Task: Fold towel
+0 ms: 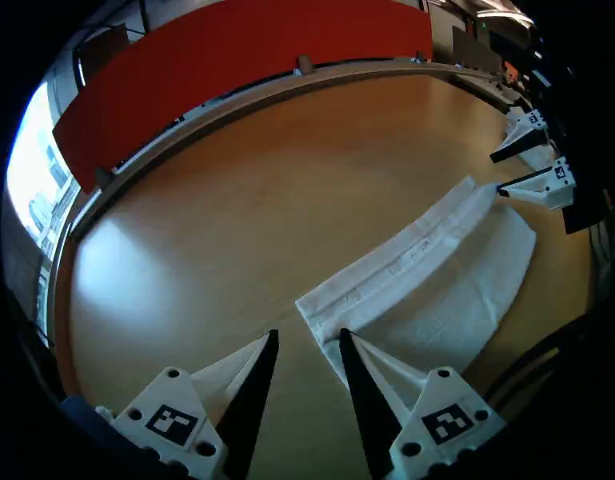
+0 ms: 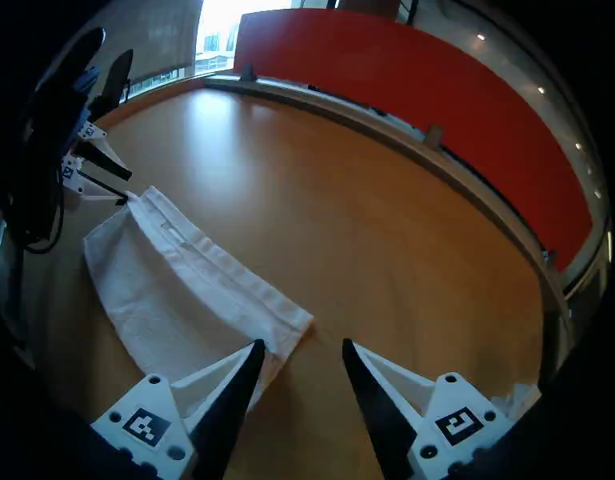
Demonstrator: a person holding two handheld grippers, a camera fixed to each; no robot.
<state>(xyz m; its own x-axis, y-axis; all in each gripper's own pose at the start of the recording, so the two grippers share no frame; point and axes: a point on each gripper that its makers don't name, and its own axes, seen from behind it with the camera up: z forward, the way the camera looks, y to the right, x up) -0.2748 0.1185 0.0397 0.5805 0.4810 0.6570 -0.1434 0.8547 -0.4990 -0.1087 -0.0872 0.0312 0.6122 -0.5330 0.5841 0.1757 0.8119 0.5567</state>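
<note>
Now | left tongs [image 1: 307, 332] apart, empty, at corner of white towel [image 1: 435, 280] | it lies partly folded on wooden bench [image 1: 227, 224] | right tongs [image 2: 302, 342] apart, empty, at opposite corner | risk: pinching 1 layer only would spoil the fold.

Daylight from a window [image 1: 33, 180] glares pale across the wooden table [image 1: 131, 264]; fisheye bending curves the edges.
</note>
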